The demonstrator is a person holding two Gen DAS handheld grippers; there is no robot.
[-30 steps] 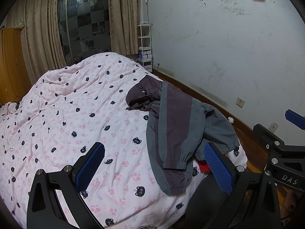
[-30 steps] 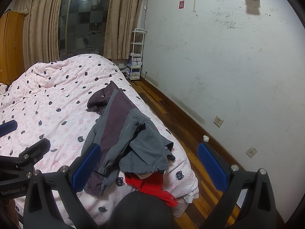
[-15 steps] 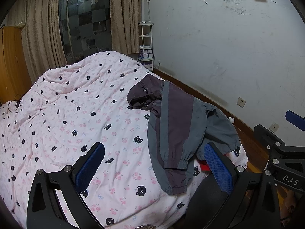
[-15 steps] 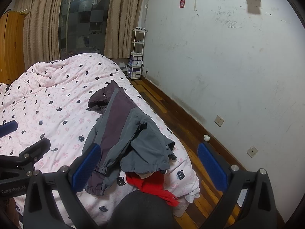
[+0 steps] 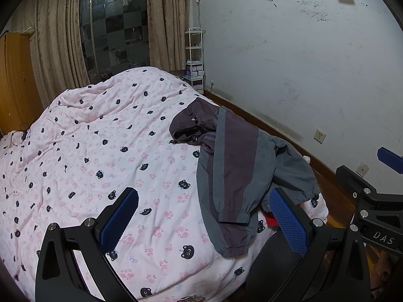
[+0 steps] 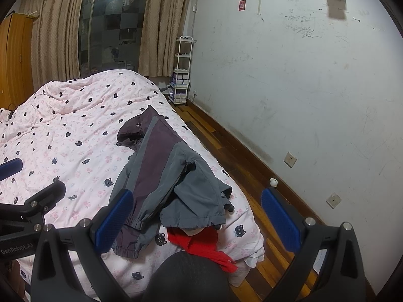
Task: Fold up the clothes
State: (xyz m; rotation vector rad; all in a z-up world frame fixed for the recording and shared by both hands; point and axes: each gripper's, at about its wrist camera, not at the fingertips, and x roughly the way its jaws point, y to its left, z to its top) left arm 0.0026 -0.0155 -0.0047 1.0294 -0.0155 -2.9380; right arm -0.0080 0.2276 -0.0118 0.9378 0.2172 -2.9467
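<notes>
A grey and dark purple jacket (image 5: 234, 161) (image 6: 163, 173) lies crumpled along the right edge of the bed, its hood toward the window. A red garment (image 6: 201, 245) sticks out from under its near end. My left gripper (image 5: 204, 222) hovers open above the near part of the bed, the jacket's cuff between and beyond its blue pads, with nothing held. My right gripper (image 6: 197, 220) is open too, hanging above the jacket's near end and the red garment. Each gripper shows at the edge of the other's view.
The bed carries a pink quilt (image 5: 100, 151) printed with black cat faces. A wooden floor strip (image 6: 226, 156) runs between bed and white wall. A white shelf cart (image 6: 182, 70) stands by the curtains; a wooden wardrobe (image 5: 12, 80) is at far left.
Both views have shifted slightly, with the jacket sitting a little lower and nearer in the frame. Both grippers stay open and empty; the clothes have not moved.
</notes>
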